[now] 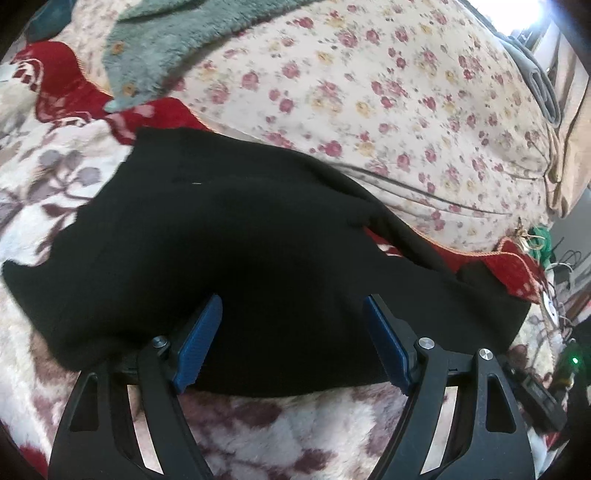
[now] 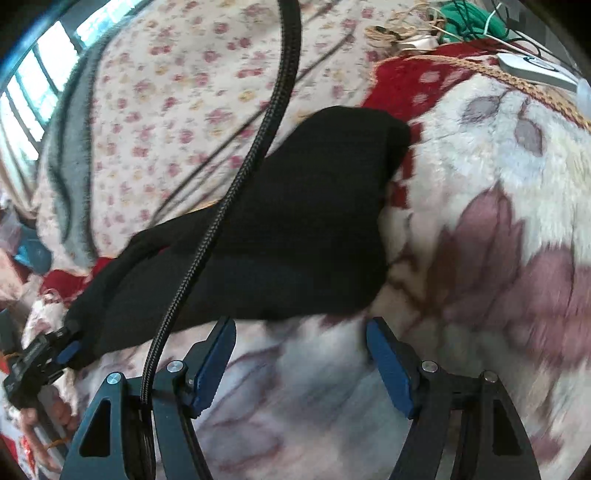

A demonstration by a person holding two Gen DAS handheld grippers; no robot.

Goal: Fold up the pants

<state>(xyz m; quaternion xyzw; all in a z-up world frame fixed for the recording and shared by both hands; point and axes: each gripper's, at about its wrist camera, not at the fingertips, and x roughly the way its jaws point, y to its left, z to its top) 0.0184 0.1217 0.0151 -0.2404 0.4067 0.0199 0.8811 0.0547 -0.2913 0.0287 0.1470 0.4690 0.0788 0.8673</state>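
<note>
1. My left gripper (image 1: 291, 314): the jaws are spread wide, with the blue pads (image 1: 199, 343) well apart. Nothing is pinched between them. The pads sit over the near hem of the black pants (image 1: 240, 240); whether they touch the cloth cannot be determined.
2. My right gripper (image 2: 301, 336): the jaws are spread wide and hold nothing. It hovers over the plush blanket (image 2: 498, 221), just short of the near edge of the pants (image 2: 295, 221).
3. A braided black cable (image 2: 221, 206) rises from the left side of my right gripper and crosses in front of the pants toward the top of the right wrist view.
4. The pants lie bunched in a thick black bundle on the white-and-mauve plush blanket. In the right wrist view, the bundle runs from the left gripper (image 2: 68, 349) at lower left up to a rounded end near the red border of the blanket.
5. A hand (image 2: 44, 424) grips the left tool at the lower left edge of the right wrist view.
6. Beyond the pants lies a cream floral sheet (image 1: 369, 92).
7. A grey-green fleece item (image 1: 159, 48) rests on the far left part of that sheet.
8. Far right: a green cord tangle (image 2: 469, 18) and a white device (image 2: 535, 70) at the blanket edge.
</note>
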